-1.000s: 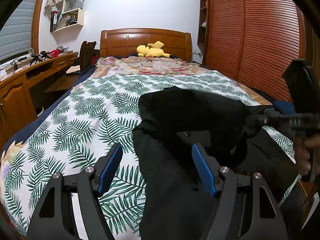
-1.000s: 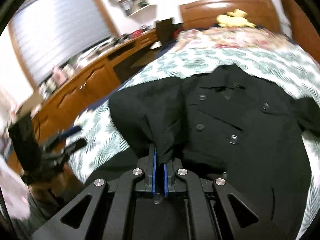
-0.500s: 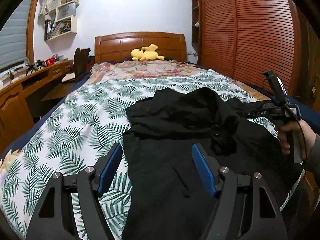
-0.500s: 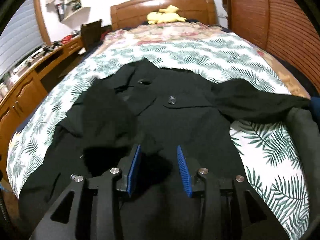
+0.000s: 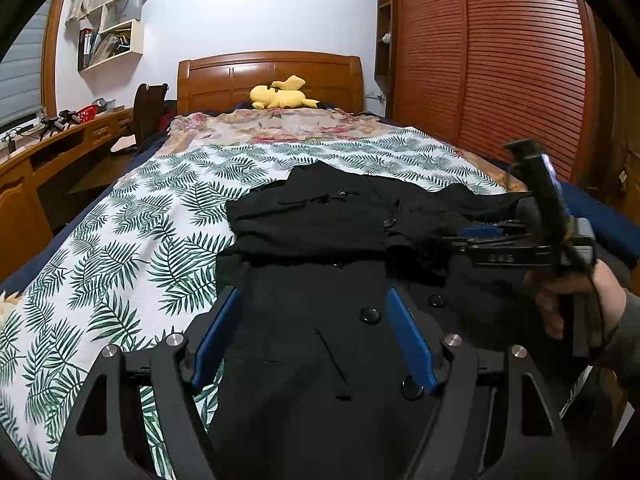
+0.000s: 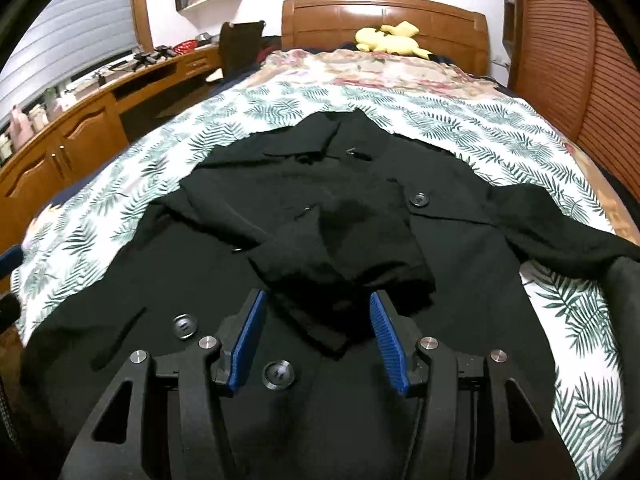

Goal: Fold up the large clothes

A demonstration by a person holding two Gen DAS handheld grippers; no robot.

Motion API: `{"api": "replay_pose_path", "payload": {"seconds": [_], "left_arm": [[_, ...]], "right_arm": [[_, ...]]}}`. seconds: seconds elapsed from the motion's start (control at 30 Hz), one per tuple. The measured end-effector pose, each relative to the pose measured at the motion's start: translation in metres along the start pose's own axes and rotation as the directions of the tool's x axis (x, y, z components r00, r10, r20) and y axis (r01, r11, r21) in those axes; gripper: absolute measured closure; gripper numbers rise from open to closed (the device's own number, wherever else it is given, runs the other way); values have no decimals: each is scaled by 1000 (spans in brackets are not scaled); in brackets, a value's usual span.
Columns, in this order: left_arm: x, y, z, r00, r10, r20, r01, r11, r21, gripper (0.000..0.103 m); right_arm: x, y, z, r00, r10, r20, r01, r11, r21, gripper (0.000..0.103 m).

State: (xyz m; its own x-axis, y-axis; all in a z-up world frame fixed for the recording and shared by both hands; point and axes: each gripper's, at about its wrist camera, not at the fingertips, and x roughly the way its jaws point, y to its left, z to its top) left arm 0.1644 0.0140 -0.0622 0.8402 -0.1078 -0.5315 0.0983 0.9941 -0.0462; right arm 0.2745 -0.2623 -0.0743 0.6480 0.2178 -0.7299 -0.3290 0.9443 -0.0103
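A black buttoned coat [image 5: 320, 248] lies spread on the palm-leaf bedspread [image 5: 132, 248], collar toward the headboard. Its left sleeve [image 6: 340, 248] lies folded across the chest; the other sleeve [image 6: 560, 232] stretches out to the right edge. My left gripper [image 5: 312, 320] is open and empty above the coat's lower front. My right gripper [image 6: 316, 324] is open and empty just behind the folded sleeve's cuff; it also shows in the left wrist view [image 5: 480, 236], held by a hand at the right.
A yellow plush toy [image 5: 282, 96] lies by the wooden headboard [image 5: 272, 76]. A long wooden desk [image 6: 80, 120] and a chair [image 6: 240, 48] run along the left. Louvred wardrobe doors [image 5: 500, 60] stand on the right. A floral blanket [image 6: 380, 72] covers the bed's far end.
My right gripper carried the sleeve across the coat's chest, opened and let it drop there, then drew back a little. My left gripper stayed open above the coat.
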Motion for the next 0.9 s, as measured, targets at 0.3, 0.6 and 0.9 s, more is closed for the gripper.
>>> {"api": "replay_pose_path", "payload": {"seconds": [0.3,0.6,0.9], "left_arm": [[-2,-2,-2,1000,9,-5,-9,1000,10,27],[-3,-1,-2,1000,19,-10,-19,1000,7,27],[-4,0,-2,1000,19,-10,-19,1000,5,27]], "right_arm": [[17,17,25,1000,28,-7,-29,996,-89,48],[60,39,17,984,7,-180,-41,982,-184,39],[76,12,19,980,-25,-197,2,993,-116,89]]}}
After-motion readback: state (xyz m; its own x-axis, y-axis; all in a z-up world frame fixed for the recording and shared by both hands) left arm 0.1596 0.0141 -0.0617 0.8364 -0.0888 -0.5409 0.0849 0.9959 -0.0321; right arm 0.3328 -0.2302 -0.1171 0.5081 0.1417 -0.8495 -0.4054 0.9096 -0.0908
